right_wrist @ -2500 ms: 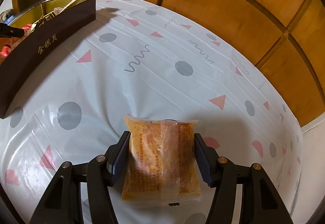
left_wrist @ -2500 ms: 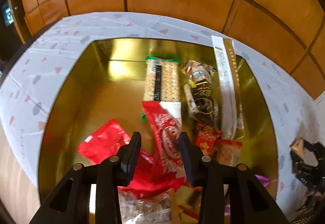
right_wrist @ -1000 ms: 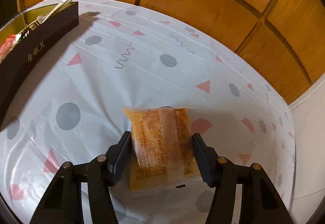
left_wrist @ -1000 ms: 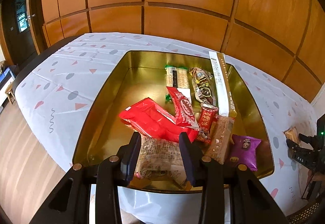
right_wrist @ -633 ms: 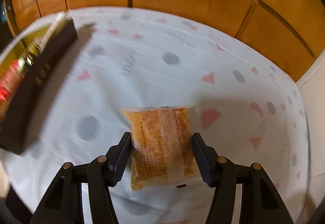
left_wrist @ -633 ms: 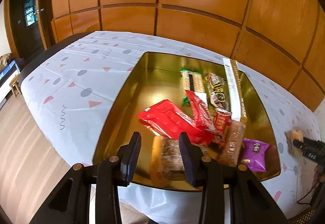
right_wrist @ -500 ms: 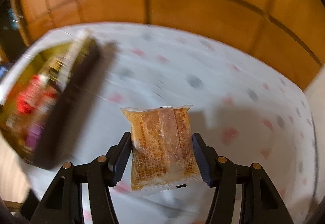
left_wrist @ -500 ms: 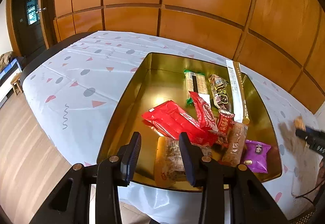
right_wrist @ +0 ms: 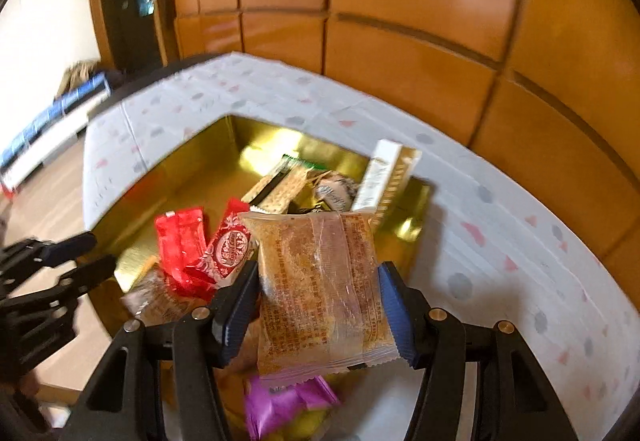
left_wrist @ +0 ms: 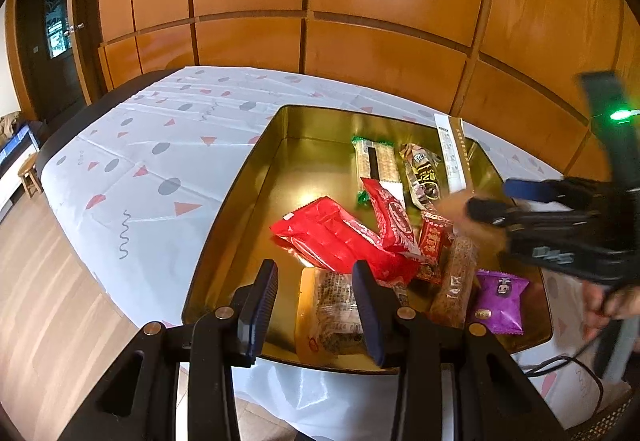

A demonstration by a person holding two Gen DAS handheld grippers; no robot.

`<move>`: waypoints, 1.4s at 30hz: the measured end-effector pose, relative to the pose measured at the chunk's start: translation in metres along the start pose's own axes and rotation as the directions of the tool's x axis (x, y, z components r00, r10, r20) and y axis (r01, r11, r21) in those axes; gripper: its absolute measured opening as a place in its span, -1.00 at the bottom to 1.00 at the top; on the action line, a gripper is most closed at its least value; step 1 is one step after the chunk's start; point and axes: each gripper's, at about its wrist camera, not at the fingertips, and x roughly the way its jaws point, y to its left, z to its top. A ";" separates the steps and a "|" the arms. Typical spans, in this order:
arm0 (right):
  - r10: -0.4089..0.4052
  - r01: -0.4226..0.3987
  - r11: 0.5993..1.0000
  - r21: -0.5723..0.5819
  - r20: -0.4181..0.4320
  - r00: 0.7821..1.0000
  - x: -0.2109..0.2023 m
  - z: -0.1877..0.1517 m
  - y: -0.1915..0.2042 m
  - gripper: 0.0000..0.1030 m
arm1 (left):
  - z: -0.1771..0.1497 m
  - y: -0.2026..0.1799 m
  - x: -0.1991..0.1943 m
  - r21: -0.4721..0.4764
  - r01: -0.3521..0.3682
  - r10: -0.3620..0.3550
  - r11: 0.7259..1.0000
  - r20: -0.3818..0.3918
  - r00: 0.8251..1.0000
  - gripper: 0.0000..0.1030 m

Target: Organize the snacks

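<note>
My right gripper (right_wrist: pixel 316 305) is shut on an orange-brown snack packet (right_wrist: pixel 320 289) and holds it in the air over the near right part of the gold tin box (right_wrist: pixel 188 177). From the left wrist view the right gripper (left_wrist: pixel 492 211) comes in from the right above the box (left_wrist: pixel 248 201), blurred. My left gripper (left_wrist: pixel 314 301) is open and empty, back over the box's near edge. Inside lie a red packet (left_wrist: pixel 324 237), a red wafer bar (left_wrist: pixel 390 215), a cracker pack (left_wrist: pixel 376 161), a purple packet (left_wrist: pixel 498 299) and a brown cake packet (left_wrist: pixel 334 315).
The box stands on a table with a white cloth (left_wrist: pixel 152 161) printed with dots and triangles. Wood-panelled wall (left_wrist: pixel 360 1) runs behind. A long white and gold box (left_wrist: pixel 452 153) leans on the tin's far right wall. Wooden floor (left_wrist: pixel 40 301) lies at left.
My right gripper has lifted the orange-brown packet off the cloth and carried it left, over the gold box. My left gripper has pulled back from the box, open throughout.
</note>
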 end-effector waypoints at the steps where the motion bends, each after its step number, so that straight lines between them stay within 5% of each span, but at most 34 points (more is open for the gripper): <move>1: -0.008 0.008 1.000 -0.014 -0.029 1.000 0.014 0.000 0.003 0.17 | -0.001 0.000 0.000 0.002 0.001 -0.001 1.000 -0.001 1.000 -0.25; 4: -0.019 0.016 1.000 -0.023 -0.093 0.996 0.038 0.000 0.007 0.18 | -0.002 -0.003 0.002 0.016 -0.001 0.001 1.000 -0.005 1.000 -0.25; 11: -0.009 0.007 1.000 -0.018 -0.096 0.995 0.040 -0.013 0.003 0.18 | -0.003 -0.005 0.006 0.010 0.001 -0.001 1.000 -0.013 1.000 -0.25; 15: -0.005 0.001 0.999 -0.039 -0.085 0.996 0.033 -0.022 0.009 -0.38 | -0.004 -0.007 0.006 0.010 -0.001 0.001 1.000 -0.015 1.000 -0.24; 26: 0.011 -0.010 1.000 0.011 -0.103 0.995 0.038 -0.031 0.014 -0.30 | -0.008 -0.010 0.002 0.011 -0.010 0.010 1.000 -0.010 1.000 -0.23; 37: 0.038 -0.038 0.998 0.058 -0.006 0.999 -0.024 -0.049 0.010 -0.25 | -0.006 -0.006 -0.005 -0.012 -0.013 0.013 1.000 0.023 1.000 -0.22; 42: 0.075 -0.073 0.997 0.030 -0.043 0.996 -0.027 -0.059 0.023 -0.25 | -0.008 -0.011 -0.007 0.002 -0.012 0.012 1.000 0.028 1.000 -0.21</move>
